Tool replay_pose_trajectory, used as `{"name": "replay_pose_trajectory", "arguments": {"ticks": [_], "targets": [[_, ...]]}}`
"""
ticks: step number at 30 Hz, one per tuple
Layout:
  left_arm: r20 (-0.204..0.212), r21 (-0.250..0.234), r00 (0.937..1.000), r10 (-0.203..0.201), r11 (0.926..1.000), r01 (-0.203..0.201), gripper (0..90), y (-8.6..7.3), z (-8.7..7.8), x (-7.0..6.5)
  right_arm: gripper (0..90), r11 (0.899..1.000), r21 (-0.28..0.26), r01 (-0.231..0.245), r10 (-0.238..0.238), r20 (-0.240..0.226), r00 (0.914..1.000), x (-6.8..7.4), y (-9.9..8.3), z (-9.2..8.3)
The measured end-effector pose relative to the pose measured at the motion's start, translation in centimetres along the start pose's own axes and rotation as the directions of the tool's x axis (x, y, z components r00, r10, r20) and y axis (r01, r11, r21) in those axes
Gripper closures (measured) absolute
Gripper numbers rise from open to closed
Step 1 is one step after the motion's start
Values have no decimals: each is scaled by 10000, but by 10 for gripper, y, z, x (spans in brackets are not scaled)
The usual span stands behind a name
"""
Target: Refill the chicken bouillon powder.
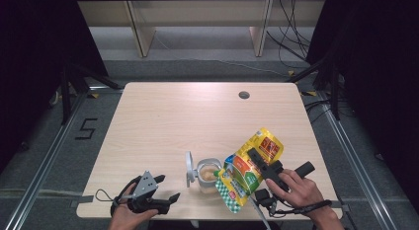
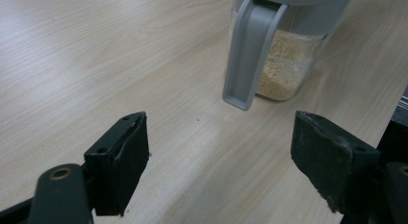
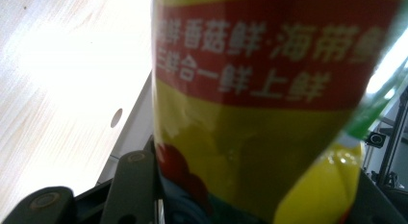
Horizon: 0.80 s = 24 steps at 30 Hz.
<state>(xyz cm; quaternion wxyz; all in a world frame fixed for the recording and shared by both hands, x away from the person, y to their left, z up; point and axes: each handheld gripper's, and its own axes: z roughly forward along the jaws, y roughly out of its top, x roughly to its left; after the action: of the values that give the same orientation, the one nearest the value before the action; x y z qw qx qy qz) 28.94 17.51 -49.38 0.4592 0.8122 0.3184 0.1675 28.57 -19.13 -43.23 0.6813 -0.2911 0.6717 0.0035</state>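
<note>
We have the bag (image 1: 248, 172) tipped over the jar (image 1: 208, 176), its lower end just above the jar's open mouth and its upper end angled up and away toward the far right. The jar stands near the front edge of the table (image 1: 173, 121), its grey lid (image 1: 189, 167) flipped up on the left side, pale granules already inside.

The bag looks to us like a soft, glossy foil pouch: light, easily crumpled, and slick under hard pads. We judge that its weight shifts as the contents run down, so a hold across the middle of its body, where the fill gives some stiffness, seems safest; a pinch on an empty corner would let it fold. The jar appears rigid and clear, possibly brittle, and light enough to slide if nudged.

Our right gripper (image 1: 263, 168) is clamped across the bag's middle, jaws about half open with the pouch pressed between them; the right gripper view shows the yellow and red print right against the jaws. Our left gripper (image 1: 157, 190) rests left of the jar, jaws wide apart and holding nothing, pointed toward the jar's lid.
</note>
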Motion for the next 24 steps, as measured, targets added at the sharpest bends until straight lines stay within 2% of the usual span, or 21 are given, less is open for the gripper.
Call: {"name": "replay_pose_trajectory", "arguments": {"ticks": [1, 2, 4, 6, 7, 9, 10, 11, 13, 15, 16, 17, 18, 19, 20, 21, 22, 23, 24], "targets": [[-3, 11, 10000, 20, 10000, -20, 206, 0, 0, 0, 545, 10000, -19, -34, 34, -7, 10000, 0, 0, 0], [-75, 179, 9994, 330, 9993, -329, 206, 1, -1, 3, 546, 9999, -3, -100, 100, -17, 9999, 0, 0, 0], [-132, 169, 9995, 271, 9995, -268, 206, 1, -1, 3, 548, 9995, 91, -312, 312, -68, 9995, 2, -1, 0], [-6, 26, 10000, 52, 10000, -52, 206, 0, 0, 0, 550, 9997, 12, -258, 258, -107, 9996, 2, -1, 1], [-92, 223, 9994, 346, 9992, -344, 206, 1, -1, 3, 551, 9998, -36, -213, 212, -91, 9997, 2, -1, 1], [-125, 164, 9996, 264, 9995, -262, 206, 1, -1, 3, 552, 9993, 54, -363, 363, -52, 9993, 3, -1, 1], [-21, -35, 10000, 60, 10000, -60, 206, 0, 0, 1, 552, 9994, 50, -353, 353, -49, 9994, 3, -1, 1], [-5, 0, 10000, 8, 10000, -8, 206, 0, 0, 0, 552, 9995, 33, -320, 320, -60, 9995, 2, -2, 1], [-99, 240, 9993, 363, 9991, -360, 206, 1, -2, 3, 553, 9994, 45, -334, 335, -45, 9994, 3, -2, 1], [-145, 201, 9995, 266, 9995, -263, 206, 1, -1, 3, 553, 9994, 57, -350, 350, -33, 9994, 3, -2, 1], [-22, -12, 10000, 34, 10000, -34, 206, 0, 0, 1, 553, 9995, 52, -318, 318, -36, 9995, 2, -1, 0], [-14, 3, 10000, 2, 10000, -2, 206, 0, 0, 0, 553, 9997, 26, -248, 248, -25, 9997, 2, -1, 0], [-65, 167, 9996, 274, 9995, -273, 206, 0, -1, 2, 553, 9997, 14, -231, 231, -12, 9997, 1, -2, 0], [-86, 162, 9993, 376, 9992, -375, 206, 1, -1, 4, 553, 9996, 42, -295, 295, 1, 9996, 1, -2, 0], [-86, 162, 9993, 376, 9992, -375, 206, 1, -1, 4, 553, 9996, 42, -295, 295, 1, 9996, 1, -2, 0], [-109, 133, 9996, 257, 9996, -256, 206, 1, -1, 2, 553, 9999, 156, -74, 75, -17, 10000, 0, -3, 0], [-94, 205, 9995, 317, 9993, -315, 206, 0, -1, 3, 554, 9990, 115, -441, 442, -25, 9990, 2, -3, 0], [-58, 179, 9994, 355, 9992, -354, 206, 1, -1, 3, 554, 9988, 137, -473, 473, -11, 9989, 3, -4, 0], [-68, 159, 9995, 322, 9994, -321, 206, 1, -1, 3, 554, 9996, 219, -162, 163, -31, 9999, 1, -4, 0]]}}
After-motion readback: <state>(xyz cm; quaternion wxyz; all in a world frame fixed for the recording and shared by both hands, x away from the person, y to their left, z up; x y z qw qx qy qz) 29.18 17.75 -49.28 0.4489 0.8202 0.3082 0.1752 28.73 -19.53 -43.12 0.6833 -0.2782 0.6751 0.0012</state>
